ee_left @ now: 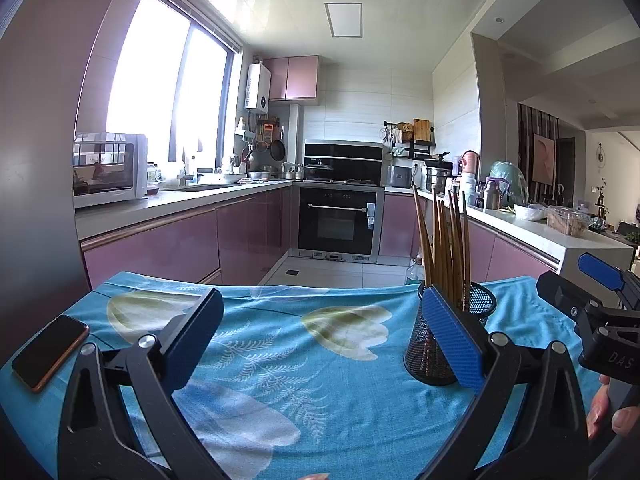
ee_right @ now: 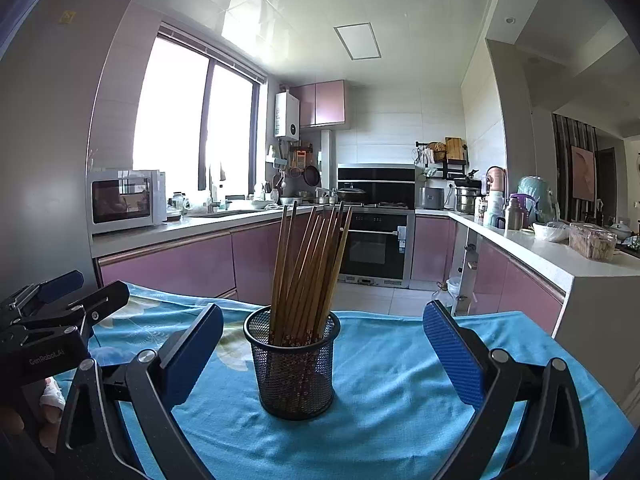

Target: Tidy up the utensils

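Observation:
A black mesh cup (ee_right: pixel 295 364) stands upright on the blue cloth, holding several wooden chopsticks (ee_right: pixel 308 272) that lean slightly right. My right gripper (ee_right: pixel 324 344) is open, its blue pads wide apart on either side of the cup, not touching it. In the left wrist view the same mesh cup (ee_left: pixel 440 344) and chopsticks (ee_left: pixel 444 248) sit behind the right pad. My left gripper (ee_left: pixel 324 332) is open over bare cloth with nothing between its fingers. The right gripper (ee_left: pixel 600 292) shows at the far right there, and the left gripper (ee_right: pixel 52 304) at the far left of the right wrist view.
A dark phone (ee_left: pixel 50 350) lies on the blue floral tablecloth (ee_left: pixel 280 360) at the left edge. Beyond the table's far edge is a kitchen with pink cabinets, an oven (ee_right: pixel 374 246) and a countertop (ee_right: pixel 560 256) on the right. A hand (ee_left: pixel 608 412) holds the right gripper.

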`<state>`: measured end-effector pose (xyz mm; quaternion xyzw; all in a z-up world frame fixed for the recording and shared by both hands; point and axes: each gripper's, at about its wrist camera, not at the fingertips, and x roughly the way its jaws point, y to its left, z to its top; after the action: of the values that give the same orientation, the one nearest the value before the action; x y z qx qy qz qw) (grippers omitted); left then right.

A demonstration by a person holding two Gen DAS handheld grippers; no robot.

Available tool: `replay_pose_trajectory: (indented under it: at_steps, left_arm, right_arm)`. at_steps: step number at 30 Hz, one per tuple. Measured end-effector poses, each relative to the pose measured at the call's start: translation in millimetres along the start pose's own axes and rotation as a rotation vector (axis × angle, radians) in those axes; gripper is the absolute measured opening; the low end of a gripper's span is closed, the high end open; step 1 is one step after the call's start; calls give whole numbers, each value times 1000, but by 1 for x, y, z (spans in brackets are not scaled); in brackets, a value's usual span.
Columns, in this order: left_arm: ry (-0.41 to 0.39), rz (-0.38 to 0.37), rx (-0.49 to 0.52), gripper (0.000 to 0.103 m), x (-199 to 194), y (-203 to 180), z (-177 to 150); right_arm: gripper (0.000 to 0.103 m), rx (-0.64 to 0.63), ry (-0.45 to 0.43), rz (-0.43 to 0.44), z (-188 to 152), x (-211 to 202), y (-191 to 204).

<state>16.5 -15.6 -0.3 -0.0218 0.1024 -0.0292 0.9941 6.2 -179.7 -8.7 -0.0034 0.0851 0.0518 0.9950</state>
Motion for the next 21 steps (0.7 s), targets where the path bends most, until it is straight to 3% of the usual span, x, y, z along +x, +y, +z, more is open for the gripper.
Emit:
replay_pose_trajectory:
  at_steps: [21]
  left_arm:
    - [4, 2, -1, 98, 0, -2, -3]
  right_arm:
    - [97, 8, -5, -10, 1, -1, -2]
